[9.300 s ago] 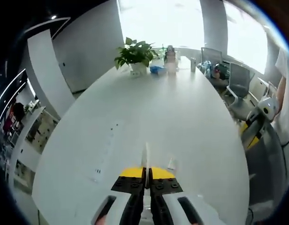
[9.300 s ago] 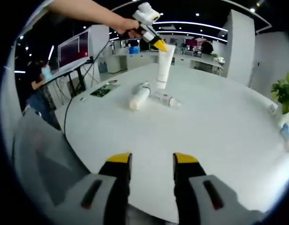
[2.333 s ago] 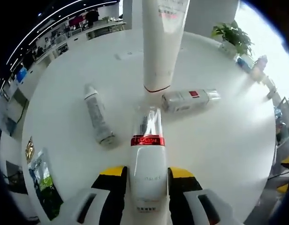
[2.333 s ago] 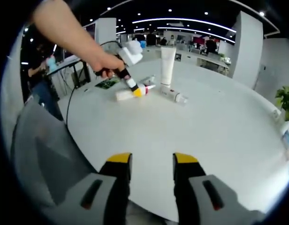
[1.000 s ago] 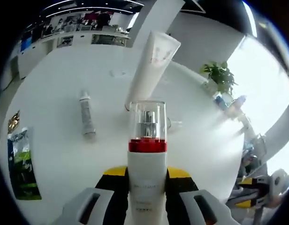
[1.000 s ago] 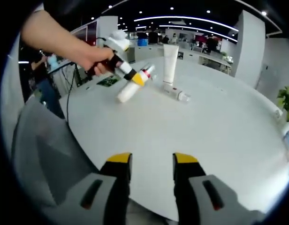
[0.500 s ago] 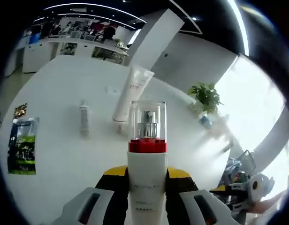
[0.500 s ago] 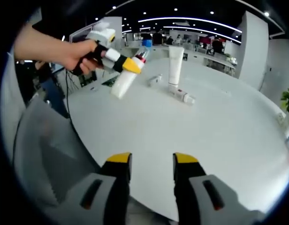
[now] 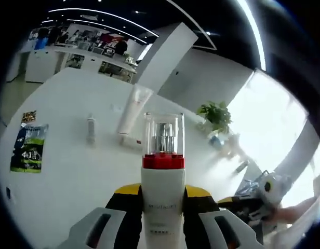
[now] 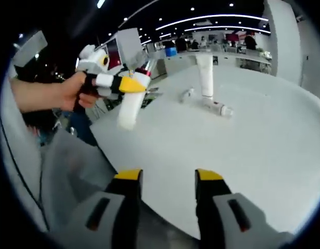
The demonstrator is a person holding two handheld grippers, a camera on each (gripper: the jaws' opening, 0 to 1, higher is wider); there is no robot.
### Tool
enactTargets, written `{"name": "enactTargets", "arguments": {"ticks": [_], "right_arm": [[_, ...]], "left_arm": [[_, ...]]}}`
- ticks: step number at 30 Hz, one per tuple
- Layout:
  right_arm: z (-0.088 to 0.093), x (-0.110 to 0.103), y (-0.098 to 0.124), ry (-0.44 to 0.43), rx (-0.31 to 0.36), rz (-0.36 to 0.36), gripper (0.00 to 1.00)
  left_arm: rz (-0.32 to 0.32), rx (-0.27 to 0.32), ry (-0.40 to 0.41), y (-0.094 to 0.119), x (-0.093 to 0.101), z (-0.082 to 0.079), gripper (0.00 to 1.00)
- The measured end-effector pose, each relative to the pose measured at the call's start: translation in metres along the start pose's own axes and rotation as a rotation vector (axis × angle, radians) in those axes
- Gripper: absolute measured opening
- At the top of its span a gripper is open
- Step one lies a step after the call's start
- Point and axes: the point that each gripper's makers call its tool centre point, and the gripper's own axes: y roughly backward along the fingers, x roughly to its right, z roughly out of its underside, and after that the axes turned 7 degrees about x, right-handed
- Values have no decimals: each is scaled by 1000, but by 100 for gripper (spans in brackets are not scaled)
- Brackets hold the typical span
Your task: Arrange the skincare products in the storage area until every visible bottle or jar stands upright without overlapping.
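The left gripper (image 10: pixel 130 83) has lifted the pump bottle (image 9: pixel 162 176) (formerly lying flat) off the table (image 10: pixel 243 140).

An open-plan office. A large, rounded white counter (image 9: pixel 61 155) like a meeting table takes up the foreground. The ceiling is dark, with long curved strips of white light (image 9: pixel 92 13) and small round spotlights (image 10: pixel 194 9). A white, slanted pillar (image 9: pixel 162 57) rises beyond the counter, beside a plain white wall. A green potted plant (image 9: pixel 214 115) stands at the counter's far edge, near big windows (image 9: pixel 264 119) flooded with daylight. A monitor (image 10: pixel 128 46) on a stand sits past the counter's other side, and further desks with people stand in the distance, too small to make out.
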Motion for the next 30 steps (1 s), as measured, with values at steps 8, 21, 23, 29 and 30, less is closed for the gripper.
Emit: {"name": "enactTargets", "arguments": {"ticks": [8, 21, 23, 29, 30], "right_arm": [[-29, -19, -11, -122, 94, -105, 51], [-103, -38, -24, -278, 254, -204, 54], [-112, -40, -25, -283, 269, -214, 54], [-127, -49, -32, -303, 285, -245, 54], [-127, -50, -33, -306, 282, -248, 54]], "left_arm": [[4, 4, 9, 15, 7, 18, 29], [31, 27, -15, 14, 33, 16, 29], [46, 21, -31, 12, 40, 16, 29], [73, -3, -82, 7, 59, 21, 29], [76, -6, -88, 7, 62, 22, 29]]}}
